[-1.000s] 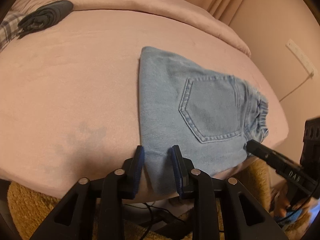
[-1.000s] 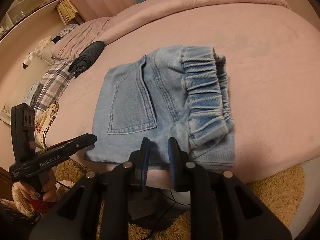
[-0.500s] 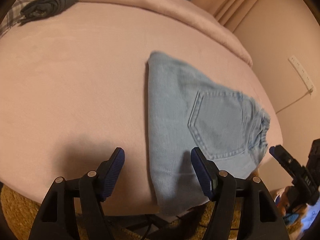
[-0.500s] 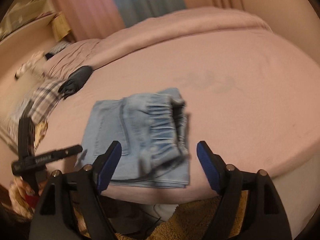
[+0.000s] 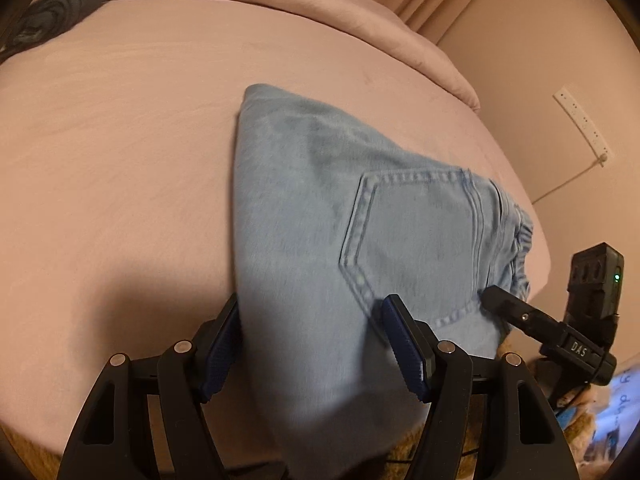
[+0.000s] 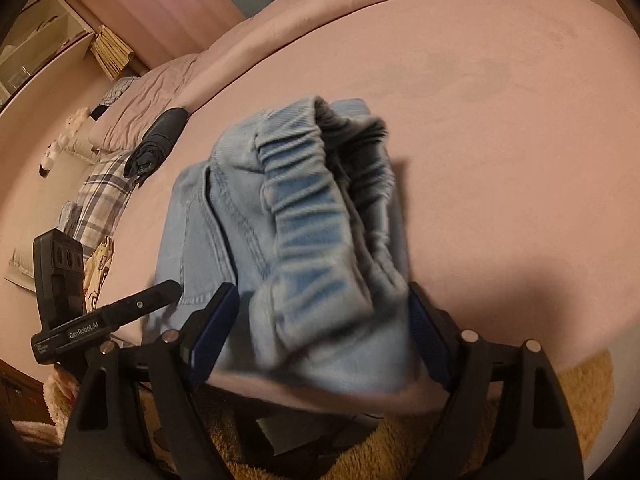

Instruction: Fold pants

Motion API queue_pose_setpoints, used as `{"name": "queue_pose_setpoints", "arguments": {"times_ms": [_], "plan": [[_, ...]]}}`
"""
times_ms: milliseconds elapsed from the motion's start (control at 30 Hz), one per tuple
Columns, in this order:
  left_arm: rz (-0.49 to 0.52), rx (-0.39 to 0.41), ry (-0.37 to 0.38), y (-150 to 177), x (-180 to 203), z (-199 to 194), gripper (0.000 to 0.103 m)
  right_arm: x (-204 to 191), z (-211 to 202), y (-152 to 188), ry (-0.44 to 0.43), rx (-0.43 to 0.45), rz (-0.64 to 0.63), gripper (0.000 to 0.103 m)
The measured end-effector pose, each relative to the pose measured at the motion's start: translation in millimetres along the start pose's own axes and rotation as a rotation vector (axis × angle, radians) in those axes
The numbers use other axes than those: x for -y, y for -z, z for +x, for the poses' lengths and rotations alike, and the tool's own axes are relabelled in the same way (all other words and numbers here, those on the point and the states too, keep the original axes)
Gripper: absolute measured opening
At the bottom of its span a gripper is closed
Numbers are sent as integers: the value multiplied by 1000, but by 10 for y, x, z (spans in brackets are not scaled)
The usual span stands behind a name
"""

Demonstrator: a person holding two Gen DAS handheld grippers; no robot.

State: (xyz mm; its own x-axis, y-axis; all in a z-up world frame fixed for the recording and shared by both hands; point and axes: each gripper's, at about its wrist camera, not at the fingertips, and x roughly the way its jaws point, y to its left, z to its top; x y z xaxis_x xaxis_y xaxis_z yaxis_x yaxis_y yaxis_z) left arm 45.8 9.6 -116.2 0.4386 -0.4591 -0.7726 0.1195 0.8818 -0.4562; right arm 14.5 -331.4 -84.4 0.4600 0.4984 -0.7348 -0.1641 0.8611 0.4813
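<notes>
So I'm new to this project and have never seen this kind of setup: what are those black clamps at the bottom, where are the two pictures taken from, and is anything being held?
There is no robot arm here. A person carries a hand-held two-finger gripper in each hand, and each gripper has a wide-angle camera looking forward along its fingers. One picture comes from the left gripper, the other from the right gripper; each tool also shows at the edge of the other's view.

On the pink bed lie folded light-blue jeans, back pocket up, elastic waistband towards the right gripper. A dark rolled garment lies further up the bed.

Nothing is held. The left gripper's blue pads stand apart on either side of the denim; the right gripper's jaws are opening around the waistband end, not pressing it.
</notes>
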Motion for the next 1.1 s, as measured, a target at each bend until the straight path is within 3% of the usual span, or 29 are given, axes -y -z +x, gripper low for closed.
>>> {"name": "queue_pose_setpoints", "arguments": {"times_ms": [167, 200, 233, 433, 600, 900, 1100], "plan": [[10, -6, 14, -109, 21, 76, 68, 41, 148, -167, -46, 16, 27, 84], [16, -5, 10, -129, 29, 83, 64, 56, 154, -185, -53, 19, 41, 81], [32, -10, 7, -126, 53, 81, 52, 58, 144, -184, -55, 22, 51, 78], [20, 31, -21, -81, 152, -62, 25, -75, 30, -120, -15, 62, 46, 52], [43, 74, -15, -123, 317, -299, 22, -207, -136, -212, -19, 107, 20, 40], [88, 226, -33, -507, 364, -781, 22, -690, -348, -691, -39, 232, -111, 40], [65, 285, -41, -830, 314, -782, 22, -877, -273, -1002, -46, 266, -158, 40]]}}
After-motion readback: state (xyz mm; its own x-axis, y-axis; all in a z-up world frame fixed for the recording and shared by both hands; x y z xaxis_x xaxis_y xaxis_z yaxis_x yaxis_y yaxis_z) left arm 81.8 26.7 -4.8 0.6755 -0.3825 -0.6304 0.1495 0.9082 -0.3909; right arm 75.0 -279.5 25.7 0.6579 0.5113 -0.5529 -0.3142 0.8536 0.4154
